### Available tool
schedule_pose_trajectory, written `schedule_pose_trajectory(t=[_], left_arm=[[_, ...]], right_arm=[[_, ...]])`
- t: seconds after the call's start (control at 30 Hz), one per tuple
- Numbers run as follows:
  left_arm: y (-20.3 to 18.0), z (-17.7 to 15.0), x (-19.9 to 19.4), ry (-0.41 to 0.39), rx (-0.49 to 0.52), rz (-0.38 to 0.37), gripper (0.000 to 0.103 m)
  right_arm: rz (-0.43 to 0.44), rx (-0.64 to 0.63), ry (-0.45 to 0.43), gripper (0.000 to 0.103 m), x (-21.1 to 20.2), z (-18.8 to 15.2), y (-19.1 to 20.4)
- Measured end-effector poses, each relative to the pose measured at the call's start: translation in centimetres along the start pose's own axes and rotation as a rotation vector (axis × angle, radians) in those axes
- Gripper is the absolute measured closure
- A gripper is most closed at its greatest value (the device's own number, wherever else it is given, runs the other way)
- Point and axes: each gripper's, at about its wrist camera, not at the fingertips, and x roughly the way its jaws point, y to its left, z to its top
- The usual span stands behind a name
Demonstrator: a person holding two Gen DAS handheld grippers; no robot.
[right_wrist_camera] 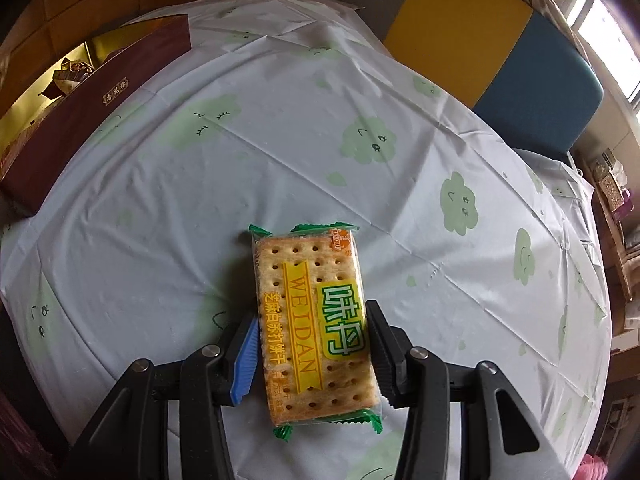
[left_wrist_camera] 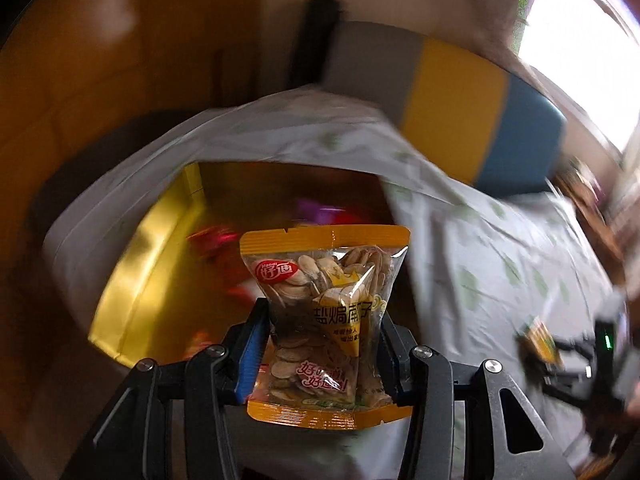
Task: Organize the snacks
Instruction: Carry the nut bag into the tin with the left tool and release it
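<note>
The left gripper (left_wrist_camera: 324, 344) is clamped on a clear packet of seeds (left_wrist_camera: 326, 300), pinching it at the waist so the film bulges above and below, and carries it above the open gold-lined box (left_wrist_camera: 132, 280) at the table's left edge, where a few bright wrapped snacks already lie (too blurred to name). The right gripper (right_wrist_camera: 312, 352) has its pads against both long sides of a cracker pack (right_wrist_camera: 314, 328) near the front edge of the table; whether the pack is lifted or lying on the tablecloth (right_wrist_camera: 280, 140) I cannot tell. The main risk sits on the left — the slick film could slide through the pads, or a release too near the box's wall could drop the packet on the rim or outside. On the right, too hard a squeeze would likely crack the biscuits. The box's dark red side (right_wrist_camera: 100, 112) stands between the cracker pack and the inside, so that pack must clear it. A chair with a yellow and blue seat (right_wrist_camera: 500, 52) stands at the far edge, out of the way.
</note>
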Motion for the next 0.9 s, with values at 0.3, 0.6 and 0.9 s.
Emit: schedule_pose_trajectory(t=[0.3,0.6,0.9], left_arm=[[8.2,1.6,2.2,0.078,-0.245,-0.012,0.054],[6.0,1.5,7.6,0.18,-0.174,0.057,0.053],[5.9,1.2,7.7,0.156,-0.133,0.135,0.041]], right_arm=[[-0.006,-0.004,0.0,0.054,-0.3,-0.2,0.3],[-0.006,-0.005,0.001,0.054,-0.3,-0.1,0.3],[-0.006,-0.007,0.002,0.054,-0.3,-0.1,0.2]])
